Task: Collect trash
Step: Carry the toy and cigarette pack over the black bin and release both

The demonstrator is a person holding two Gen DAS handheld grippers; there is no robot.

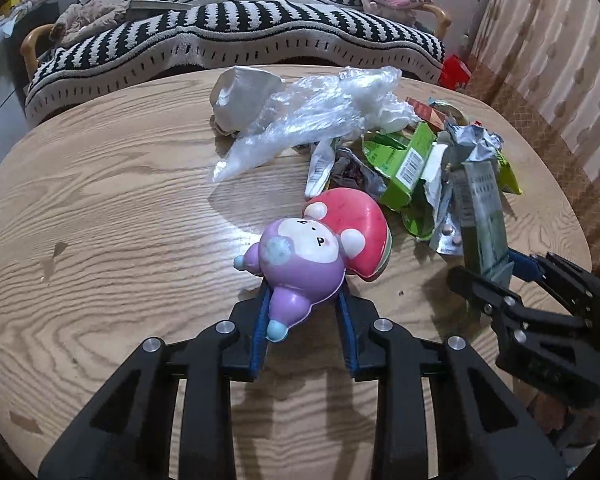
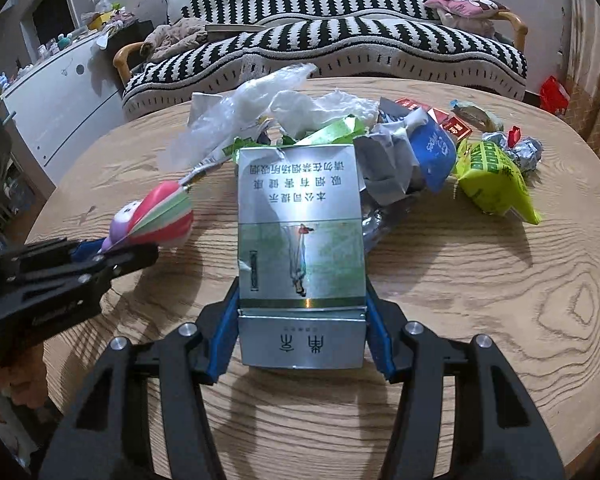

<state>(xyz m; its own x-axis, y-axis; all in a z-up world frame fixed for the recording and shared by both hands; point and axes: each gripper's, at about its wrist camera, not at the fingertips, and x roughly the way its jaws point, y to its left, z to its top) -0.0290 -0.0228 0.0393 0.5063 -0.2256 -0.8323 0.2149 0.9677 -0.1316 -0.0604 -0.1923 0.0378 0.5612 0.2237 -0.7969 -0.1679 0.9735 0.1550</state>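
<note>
We see the left tongs clamped on a soft toy figure, purple body w/ white face and a red-pink cap, blue pads pressing both its sides. The toy is held just above the bench, its cap pointing toward the trash pile. In the right wrist view the same toy shows at the left, gripped by the left tongs.

The right tongs are clamped on a silver-green cigarette box, lid end toward the camera, the printed text upside down. The box stands in front of the pile; we cannot tell if its far end touches the bench. From the left wrist view the right tongs hold this box at the right edge of the pile.

Behind the box lies the trash, approx. at the middle-right of the bench: a clear plastic bag w/ white tissue beside it, a torn green carton, crumpled silver foil, a blue wrapper, a yellow-green snack bag, a red pack.

Beyond the bench stands a sofa w/ black-white striped cover, and a pink cushion at its right end.
</note>
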